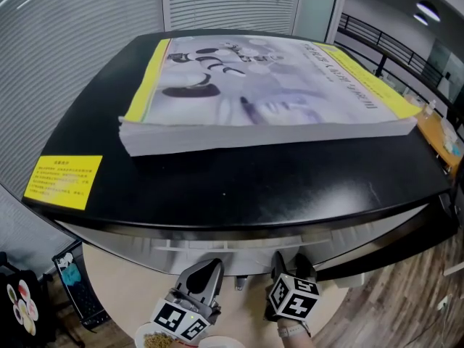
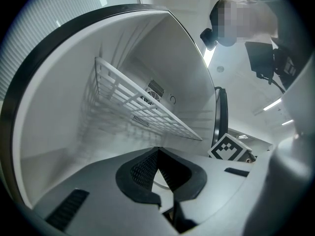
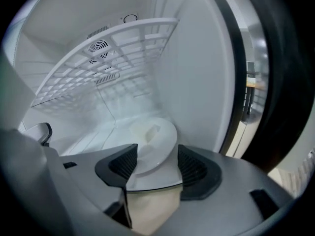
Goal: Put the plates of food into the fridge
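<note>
A white plate (image 3: 156,142) with a pale piece of food (image 3: 146,132) lies on the fridge floor below the wire shelf (image 3: 108,58). My right gripper (image 3: 157,167) stands open astride the plate's near rim, and the pads do not press on it. In the head view it (image 1: 290,267) reaches into the fridge (image 1: 254,194) under the black top. My left gripper (image 2: 157,156) is shut with its tips together and points level into the fridge, with no plate showing beyond them. Another plate with brown food (image 1: 154,337) shows below the left gripper's (image 1: 206,274) marker cube.
A thick yellow-edged book (image 1: 268,93) lies on the fridge top, with a yellow sticker (image 1: 64,181) at its left corner. The fridge door (image 1: 384,249) stands open at the right. The white wire shelf (image 2: 142,104) spans the upper part of the fridge's inside.
</note>
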Demonstrator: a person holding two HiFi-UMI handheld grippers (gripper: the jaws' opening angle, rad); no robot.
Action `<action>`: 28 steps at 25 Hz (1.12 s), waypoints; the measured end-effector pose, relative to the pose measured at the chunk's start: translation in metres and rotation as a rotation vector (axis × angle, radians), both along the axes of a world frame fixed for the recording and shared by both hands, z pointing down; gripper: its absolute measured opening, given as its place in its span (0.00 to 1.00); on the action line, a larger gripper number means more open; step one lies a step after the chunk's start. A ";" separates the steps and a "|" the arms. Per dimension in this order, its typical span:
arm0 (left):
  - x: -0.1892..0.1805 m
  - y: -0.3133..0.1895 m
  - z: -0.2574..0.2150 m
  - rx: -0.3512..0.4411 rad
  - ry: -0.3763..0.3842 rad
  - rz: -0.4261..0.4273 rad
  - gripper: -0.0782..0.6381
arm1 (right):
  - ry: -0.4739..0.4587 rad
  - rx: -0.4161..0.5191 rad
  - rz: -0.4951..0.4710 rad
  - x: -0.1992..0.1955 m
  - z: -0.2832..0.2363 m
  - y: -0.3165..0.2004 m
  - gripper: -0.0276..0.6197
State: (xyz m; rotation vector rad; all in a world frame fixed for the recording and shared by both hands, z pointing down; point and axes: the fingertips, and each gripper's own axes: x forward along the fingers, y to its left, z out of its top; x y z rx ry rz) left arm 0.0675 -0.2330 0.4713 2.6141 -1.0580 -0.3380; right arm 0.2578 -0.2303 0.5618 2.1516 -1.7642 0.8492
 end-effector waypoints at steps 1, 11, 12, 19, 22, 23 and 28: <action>-0.001 0.000 0.000 0.001 0.000 -0.001 0.12 | 0.005 0.007 -0.005 0.000 -0.001 0.002 0.41; -0.004 0.019 -0.017 0.034 -0.003 -0.006 0.12 | 0.162 0.192 -0.210 -0.035 -0.041 0.027 0.41; -0.004 0.022 -0.021 0.041 -0.005 -0.005 0.12 | 0.164 0.226 -0.234 -0.041 -0.049 0.031 0.41; -0.020 0.053 -0.050 0.095 -0.014 -0.040 0.12 | 0.267 0.349 -0.340 -0.060 -0.090 0.072 0.41; -0.031 0.069 -0.064 0.118 -0.021 -0.066 0.12 | 0.280 0.392 -0.378 -0.068 -0.106 0.092 0.40; -0.034 0.075 -0.069 0.126 -0.021 -0.075 0.12 | 0.283 0.403 -0.389 -0.070 -0.111 0.099 0.40; -0.048 0.113 -0.084 0.143 -0.023 -0.103 0.12 | 0.313 0.433 -0.407 -0.076 -0.127 0.141 0.21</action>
